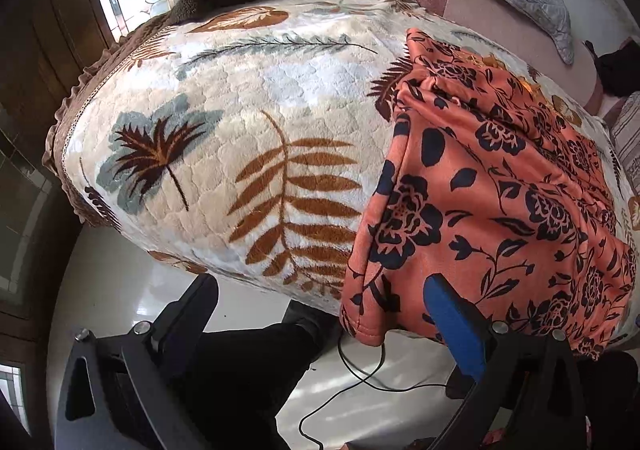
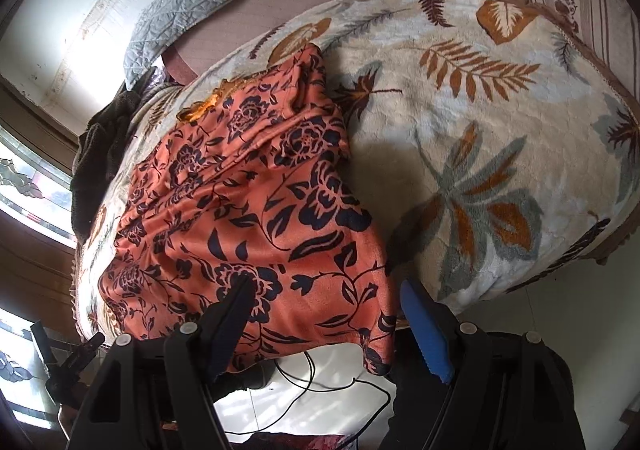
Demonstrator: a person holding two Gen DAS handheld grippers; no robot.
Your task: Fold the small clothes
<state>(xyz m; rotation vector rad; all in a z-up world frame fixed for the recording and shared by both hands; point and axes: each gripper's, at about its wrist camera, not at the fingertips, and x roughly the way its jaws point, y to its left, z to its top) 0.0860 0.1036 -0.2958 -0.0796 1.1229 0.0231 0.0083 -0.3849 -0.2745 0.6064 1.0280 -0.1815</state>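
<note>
Left wrist view is showing my left tongs (image 1: 320, 304) hanging released, fingers spread wide, just off the near edge of the bed covered by a cream plush blanket printed with brown and grey leaves (image 1: 248, 97). The orange satin-like garment with dark navy flowers (image 1: 492, 185) is lying on that blanket, its near hem drooping over the bed's edge beside my blue finger pad (image 1: 452, 314). In the right wrist view my right tongs (image 2: 326, 298) are also gaping open, straddling that same hanging hem. I am judging the cloth to be light, limp and slippery, already wrinkling into soft ridges, so I am planning to pinch the two near hem corners (image 2: 376, 362), where the doubled edge offers firmer purchase.
</note>
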